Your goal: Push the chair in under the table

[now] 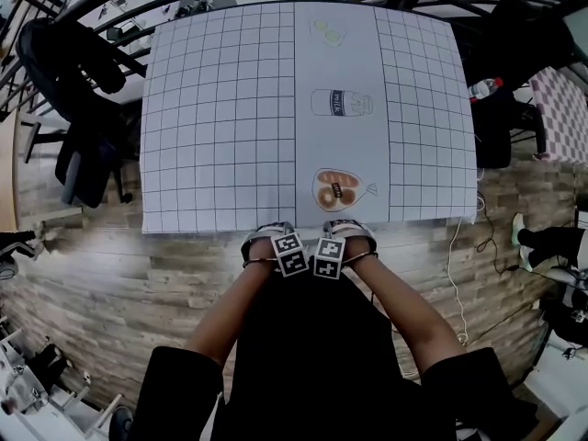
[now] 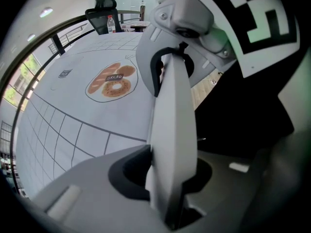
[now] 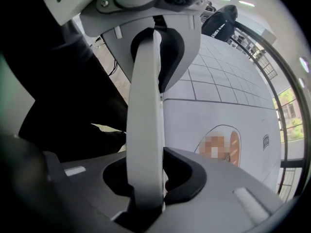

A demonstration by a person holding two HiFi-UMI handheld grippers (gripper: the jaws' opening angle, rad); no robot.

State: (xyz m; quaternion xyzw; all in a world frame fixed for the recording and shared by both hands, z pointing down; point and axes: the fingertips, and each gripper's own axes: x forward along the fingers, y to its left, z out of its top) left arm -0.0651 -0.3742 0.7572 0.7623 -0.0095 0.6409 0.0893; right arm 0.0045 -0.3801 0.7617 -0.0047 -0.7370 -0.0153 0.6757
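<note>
Reaching toward the table (image 1: 220,118), both bare forearms run out of dark sleeves and converge, wrists nearly touching. That sets the two tongs side by side at the middle of the table's near edge. Between the forearms lies the black bulk of the chair (image 1: 312,338). Its top meets the tongs just short of the table's near edge, though I cannot tell where the chair ends and the person's dark clothing begins. The left gripper (image 1: 287,251) and the right gripper (image 1: 331,254) both point steeply down, marker cubes uppermost. Each gripper view shows its jaws drawn close together with nothing visible between them, and the chair's black surface on the side away from the table. They seem to bear on the chair's back rather than clamp it. I judge the push to be in its closing stretch, with the seat probably under the table. The next move calls for an even, level shove toward the table from both tongs, so the chair runs in straight. Beyond the table's far-left corner stands another black chair (image 1: 78,90).
</note>
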